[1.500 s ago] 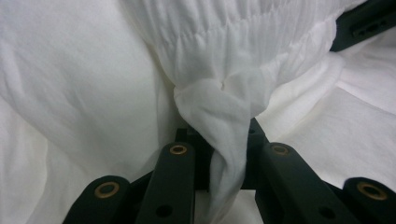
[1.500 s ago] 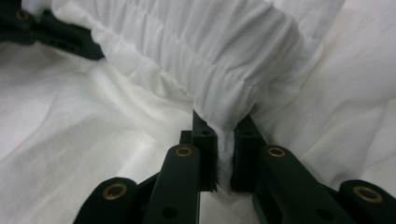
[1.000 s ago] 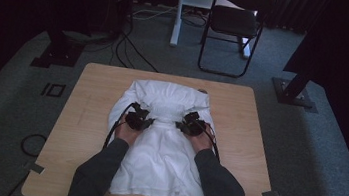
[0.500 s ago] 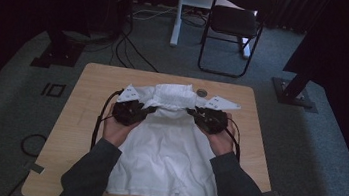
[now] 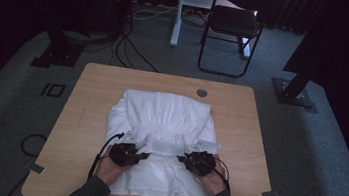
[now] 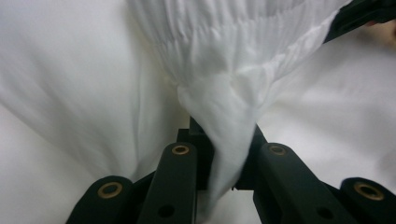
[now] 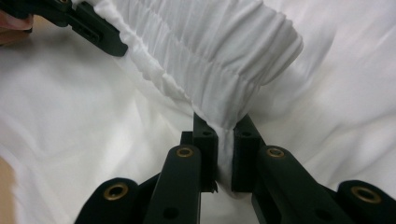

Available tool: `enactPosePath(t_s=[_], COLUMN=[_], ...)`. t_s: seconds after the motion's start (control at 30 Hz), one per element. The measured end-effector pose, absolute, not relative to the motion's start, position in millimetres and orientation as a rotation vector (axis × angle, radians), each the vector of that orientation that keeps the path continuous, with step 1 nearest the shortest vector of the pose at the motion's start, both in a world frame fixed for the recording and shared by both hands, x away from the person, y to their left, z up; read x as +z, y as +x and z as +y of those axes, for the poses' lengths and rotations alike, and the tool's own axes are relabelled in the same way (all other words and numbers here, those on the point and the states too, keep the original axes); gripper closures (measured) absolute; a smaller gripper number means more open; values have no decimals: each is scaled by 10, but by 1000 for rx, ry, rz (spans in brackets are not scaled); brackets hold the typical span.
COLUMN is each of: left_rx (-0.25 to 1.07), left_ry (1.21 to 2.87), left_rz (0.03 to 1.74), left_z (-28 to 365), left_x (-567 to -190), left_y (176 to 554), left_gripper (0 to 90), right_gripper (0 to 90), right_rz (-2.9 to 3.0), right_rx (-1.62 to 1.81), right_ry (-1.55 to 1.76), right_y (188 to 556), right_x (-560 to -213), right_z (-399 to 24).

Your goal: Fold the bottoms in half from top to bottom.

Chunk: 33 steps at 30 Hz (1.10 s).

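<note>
A white garment lies spread on the wooden table. Its gathered elastic band is stretched between my two grippers near the table's front. My left gripper is shut on the band's left end; in the left gripper view a bunched fold runs down between its jaws. Those jaws have just eased a little wider, with the cloth still pinched. My right gripper is shut on the band's right end, the cloth squeezed between its pads.
A black folding chair and a white desk leg stand beyond the table's far edge. Cables trail on the grey carpet. A round grommet sits in the table near the far edge. Bare wood flanks the garment.
Both hands have moved toward the table's near edge, drawing the gathered band back over the garment. The far part of the garment now lies flat and smooth.
</note>
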<state>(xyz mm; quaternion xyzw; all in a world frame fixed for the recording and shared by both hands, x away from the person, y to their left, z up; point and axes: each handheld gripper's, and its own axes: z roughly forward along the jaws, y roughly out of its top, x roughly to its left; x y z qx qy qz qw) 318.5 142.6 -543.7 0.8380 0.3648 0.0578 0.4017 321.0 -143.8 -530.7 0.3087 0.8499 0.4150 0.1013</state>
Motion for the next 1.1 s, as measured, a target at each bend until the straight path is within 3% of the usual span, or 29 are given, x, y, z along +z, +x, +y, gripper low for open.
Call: enactPosePath(t_s=[0.13, 0.2, 0.3, 0.43, 0.53, 0.57, 0.63, 0.87, 1.1], left_rx=[131, 145, 170, 227, 267, 277, 295, 256, 269], left_ry=[2087, 2087, 2034, 1943, 1930, 1939, 1979, 2084, 2100], left_rz=[950, 958, 958, 967, 1015, 1034, 1063, 1095, 995], left_z=[1433, 1435, 1515, 1678, 1719, 1705, 1639, 1390, 1358], left_x=[-5498, -5430, -5284, -5032, -4951, -4957, -5007, -5291, -5263], left_y=[3175, 3157, 3124, 3149, 3300, 3355, 3470, 3699, 3492], left_gripper=[768, 632, 534, 492, 519, 739, 855, 849, 804], right_gripper=[780, 646, 469, 412, 429, 722, 835, 817, 803], right_rz=[2580, 2610, 2596, 2541, 2466, 2397, 2346, 2402, 2458], right_rx=[1155, 1158, 1168, 1296, 1362, 1411, 1339, 1165, 1282], right_ry=[994, 1053, 1054, 1005, 1003, 1075, 1135, 1236, 1182], right_y=[3250, 3284, 3247, 3167, 3184, 3291, 3416, 3908, 3841], right_x=[-5508, -5480, -5385, -5173, -5049, -4957, -4958, -5270, -5307], right_z=[-1393, -1418, -1482, -1661, -1767, -1857, -1842, -1554, -1535])
